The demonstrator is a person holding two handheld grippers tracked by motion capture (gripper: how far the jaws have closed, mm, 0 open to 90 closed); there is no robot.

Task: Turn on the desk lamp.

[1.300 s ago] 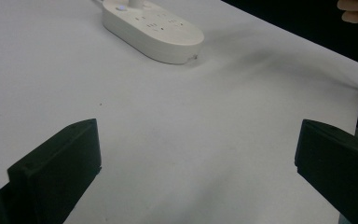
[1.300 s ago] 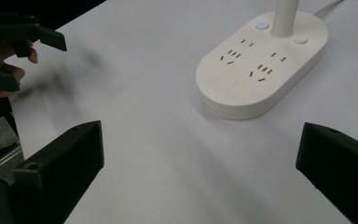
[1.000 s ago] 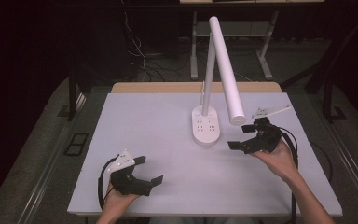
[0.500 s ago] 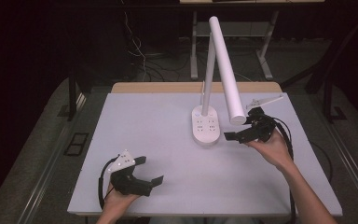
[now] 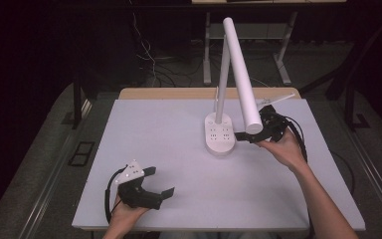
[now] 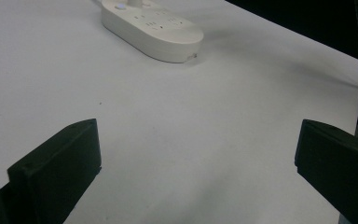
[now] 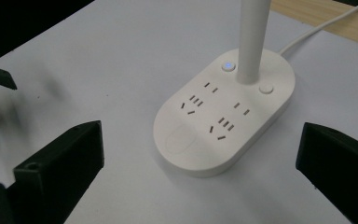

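left gripper (image 5: 160, 181): resting low near the person's side, jaws gaping wide | right gripper (image 5: 247, 136): reaching forward, jaws spread wide, gripping nothing

A white desk lamp (image 5: 234, 74) stands on the white table (image 5: 179, 149) (sockets in its base (image 7: 223, 126)).

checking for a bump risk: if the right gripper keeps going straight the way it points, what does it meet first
Most likely the lamp base: it lies straight ahead between the open jaws of the right gripper, with bare table before it. Height is unclear, so it could pass over the base.
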